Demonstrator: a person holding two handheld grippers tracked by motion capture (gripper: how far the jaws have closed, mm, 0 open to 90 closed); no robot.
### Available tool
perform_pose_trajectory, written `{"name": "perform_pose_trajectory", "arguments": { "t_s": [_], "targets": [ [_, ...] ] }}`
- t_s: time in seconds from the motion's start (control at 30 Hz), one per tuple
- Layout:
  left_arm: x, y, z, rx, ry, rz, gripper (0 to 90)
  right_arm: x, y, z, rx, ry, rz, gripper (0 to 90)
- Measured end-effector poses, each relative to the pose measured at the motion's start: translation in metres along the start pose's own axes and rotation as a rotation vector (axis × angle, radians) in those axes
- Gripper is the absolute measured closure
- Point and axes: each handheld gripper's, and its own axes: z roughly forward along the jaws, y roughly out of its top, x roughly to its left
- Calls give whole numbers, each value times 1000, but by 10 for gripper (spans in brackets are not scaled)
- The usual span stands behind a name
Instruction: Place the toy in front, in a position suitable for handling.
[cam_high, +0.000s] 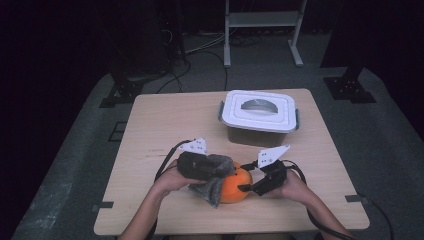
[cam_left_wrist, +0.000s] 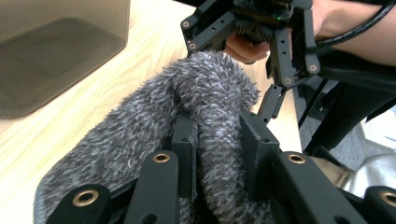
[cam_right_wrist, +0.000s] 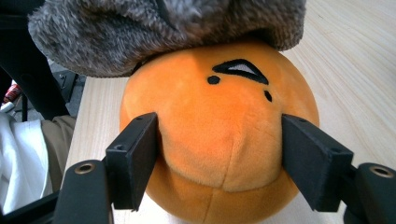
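A: How are your hands sitting?

B: Both forearms are coming in over the tabletop's (cam_high: 150, 120) near edge. Your left gripper (cam_left_wrist: 217, 149) is pinching the grey furry cloth (cam_left_wrist: 140, 135) tight. Your right gripper (cam_right_wrist: 219, 154) is spread wide, its pads pressing both sides of the orange plush ball (cam_right_wrist: 219, 135).

A: And around you?

B: A lidded bin (cam_high: 258, 117) is standing toward the far edge; dark floor is surrounding the table.

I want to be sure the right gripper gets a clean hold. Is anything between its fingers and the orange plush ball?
Nothing visible. The right gripper has a finger on each side of the orange plush ball, directly against its surface. The grey fuzzy cloth, pinched by the left gripper, drapes over the ball's far top, clear of those fingers.
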Motion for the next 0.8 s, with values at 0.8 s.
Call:
{"name": "perform_pose_trajectory", "arguments": {
  "t_s": [0.8],
  "targets": [
    [6, -4, -18, 13, 59, 10, 741, 2, -5, 0, -6, -2, -112, 511]
  ]
}}
